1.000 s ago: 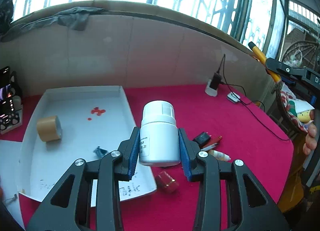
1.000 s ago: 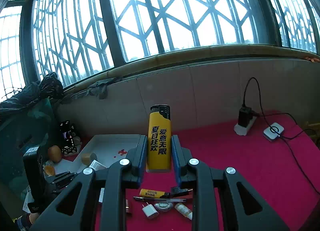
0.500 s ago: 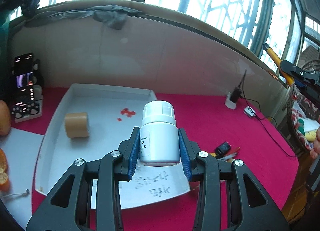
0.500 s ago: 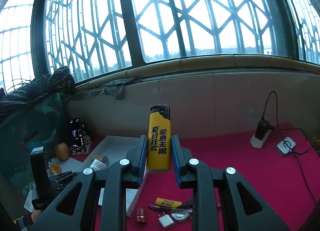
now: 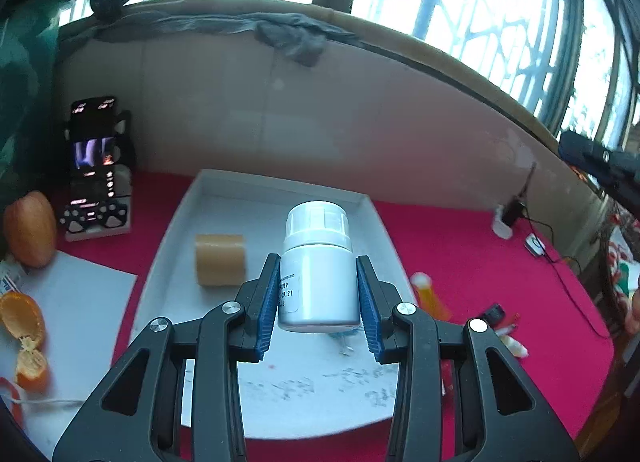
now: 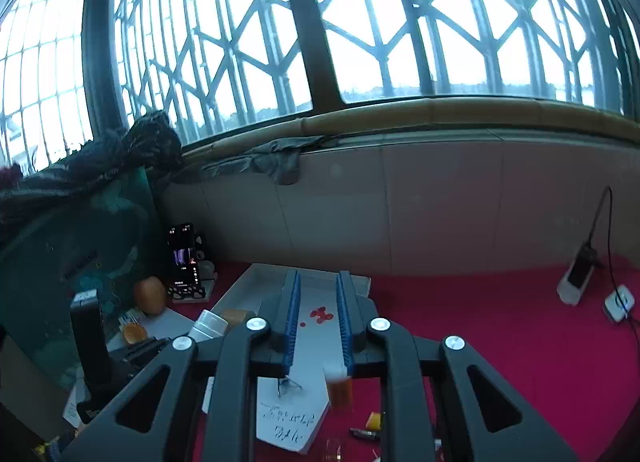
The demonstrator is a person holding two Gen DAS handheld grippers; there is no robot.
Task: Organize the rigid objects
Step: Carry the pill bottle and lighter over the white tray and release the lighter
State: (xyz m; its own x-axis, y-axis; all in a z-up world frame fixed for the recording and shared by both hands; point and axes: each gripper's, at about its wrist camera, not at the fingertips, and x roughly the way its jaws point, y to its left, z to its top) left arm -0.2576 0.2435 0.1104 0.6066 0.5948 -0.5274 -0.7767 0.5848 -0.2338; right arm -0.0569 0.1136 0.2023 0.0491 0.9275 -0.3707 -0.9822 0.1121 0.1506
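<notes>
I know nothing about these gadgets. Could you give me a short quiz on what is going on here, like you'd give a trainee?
1. True or false: the left tongs are gripping a white bottle.
2. Which of these lies inside the white tray? A) a roll of tape B) a phone C) an orange
3. Fill in the gap: the right tongs are ___ and hold nothing.

Key: 1 true; 2 A; 3 open.
</notes>
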